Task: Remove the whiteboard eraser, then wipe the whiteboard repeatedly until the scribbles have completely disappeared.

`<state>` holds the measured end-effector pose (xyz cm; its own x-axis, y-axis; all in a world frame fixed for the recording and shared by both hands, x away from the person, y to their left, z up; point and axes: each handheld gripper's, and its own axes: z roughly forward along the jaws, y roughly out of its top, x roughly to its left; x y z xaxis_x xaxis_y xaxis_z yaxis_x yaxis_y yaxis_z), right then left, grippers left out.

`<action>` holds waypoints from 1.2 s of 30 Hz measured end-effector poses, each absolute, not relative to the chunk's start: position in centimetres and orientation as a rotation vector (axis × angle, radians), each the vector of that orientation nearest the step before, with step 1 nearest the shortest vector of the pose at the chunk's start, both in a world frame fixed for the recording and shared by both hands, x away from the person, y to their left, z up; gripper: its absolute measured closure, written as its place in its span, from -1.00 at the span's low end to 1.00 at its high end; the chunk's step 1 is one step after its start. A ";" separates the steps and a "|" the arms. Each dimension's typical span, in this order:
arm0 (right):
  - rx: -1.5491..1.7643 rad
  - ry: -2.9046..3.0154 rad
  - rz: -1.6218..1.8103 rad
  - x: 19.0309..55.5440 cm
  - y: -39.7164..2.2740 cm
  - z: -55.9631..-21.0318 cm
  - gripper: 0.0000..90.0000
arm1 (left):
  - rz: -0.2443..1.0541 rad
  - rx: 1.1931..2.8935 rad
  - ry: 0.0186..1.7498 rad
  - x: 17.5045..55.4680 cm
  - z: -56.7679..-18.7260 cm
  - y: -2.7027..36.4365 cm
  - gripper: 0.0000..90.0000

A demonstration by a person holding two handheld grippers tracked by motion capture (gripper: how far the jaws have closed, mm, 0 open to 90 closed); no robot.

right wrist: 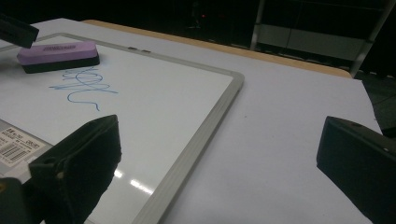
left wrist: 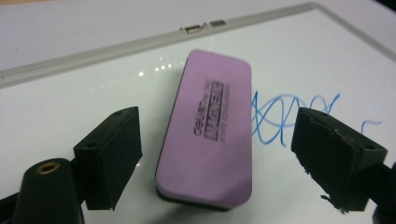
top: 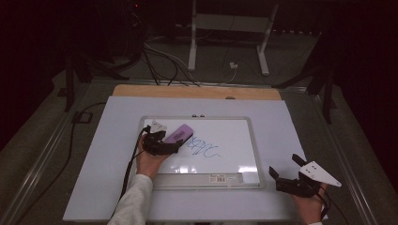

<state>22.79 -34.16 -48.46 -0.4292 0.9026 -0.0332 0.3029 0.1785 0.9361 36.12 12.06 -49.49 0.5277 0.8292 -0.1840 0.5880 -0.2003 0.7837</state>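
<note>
the left gripper (top: 172, 143) hovers over the left part of a framed whiteboard (top: 251, 140), jaws spread wide on either side of a purple magnetic eraser (top: 179, 134) lying flat on it. a blue marker scribble (top: 202, 149) sits just right of the eraser. near the table's (top: 103, 187) right edge, off the board, the right gripper (top: 285, 169) rests with jaws apart, holding nothing.

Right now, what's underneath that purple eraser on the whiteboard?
The purple eraser lies flat on the whiteboard, its dark underside on the white surface. The blue scribble runs up to its edge; whether ink continues beneath it is hidden.
</note>
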 end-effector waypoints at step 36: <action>1.133 1.854 1.253 22.9 -34.1 -48.5 -0.99 | 0.303 2.003 1.193 37.9 -50.9 10.4 -0.10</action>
